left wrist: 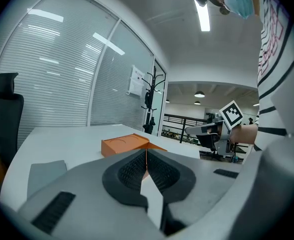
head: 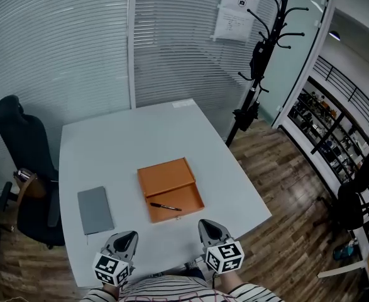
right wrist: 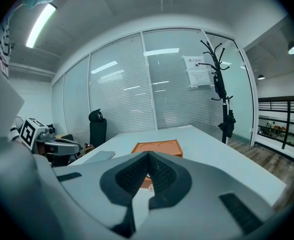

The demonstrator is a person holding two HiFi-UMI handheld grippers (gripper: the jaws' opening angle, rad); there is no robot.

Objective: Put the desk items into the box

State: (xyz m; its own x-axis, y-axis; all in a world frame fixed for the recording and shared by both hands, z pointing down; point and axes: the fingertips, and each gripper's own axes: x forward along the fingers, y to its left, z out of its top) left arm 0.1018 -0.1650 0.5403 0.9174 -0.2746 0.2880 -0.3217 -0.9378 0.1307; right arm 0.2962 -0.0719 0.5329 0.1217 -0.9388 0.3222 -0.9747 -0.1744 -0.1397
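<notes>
1. While both of your tools hang over the near edge of the bench, nothing is in hand. The left hand-held gripper has its jaws pressed together on nothing. The right hand-held gripper is closed and empty in the same way.
2. Your orange box lies open in the middle of the bench, ahead of you and between the two tools. Its two halves lie flat, one behind the other.
3. A pen lies across the nearer half, seemingly inside it, so that item looks already packed.
4. The grey notebook lies flat on the bench to the left of the box, apart from it and just ahead of your left tool. It looks like the item left to move, so you are at the approach to it.
5. For the next move, part the left jaws first. The notebook is thin and flat, so you will likely need to work one jaw under an edge before carrying it right to the box. Whether it fits inside cannot be told from here.
6. The bench top is pale, smooth and otherwise nearly bare.
7. Around you are glass walls with blinds, a black coat stand at the far right corner, an office chair on the left and a wood floor.
</notes>
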